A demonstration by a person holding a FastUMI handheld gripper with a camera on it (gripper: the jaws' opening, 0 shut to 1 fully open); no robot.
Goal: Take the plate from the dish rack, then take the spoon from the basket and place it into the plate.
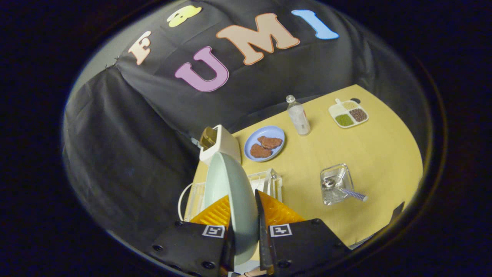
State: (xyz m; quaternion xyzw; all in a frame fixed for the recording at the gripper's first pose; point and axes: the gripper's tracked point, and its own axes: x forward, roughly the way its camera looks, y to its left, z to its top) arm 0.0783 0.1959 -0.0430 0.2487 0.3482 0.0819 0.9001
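Between my two fingers stands the pale green plate (230, 200), on edge, and my gripper (244, 215) is closed narrow on its rim, one finger on each face. I judge the plate is lifted, or nearly so, out of the clear dish rack (269, 181) that sits just beyond my fingertips on the yellow table (384, 161).

My grip covers only a small part of the rim, so most of the plate hangs ahead of the fingers. If I tilt or swing fast, it could pivot in the pads or slip out; glazed ware is smooth and would likely break on the table. Its far edge stands close to the white toaster (219, 144), and the rack's uprights are right beside it, so a careless sideways move could catch either one.

Beyond the rack lies a blue plate with brown food pieces (265, 143), then a clear bottle (298, 115), which looks easy to topple. Well to the right of the rack is the clear basket (336, 184) with the spoon (344, 188) in it, its handle sticking out over the edge. Farther off sits a divided tray of grains (348, 113). Setting my plate down too near the basket could knock that handle.
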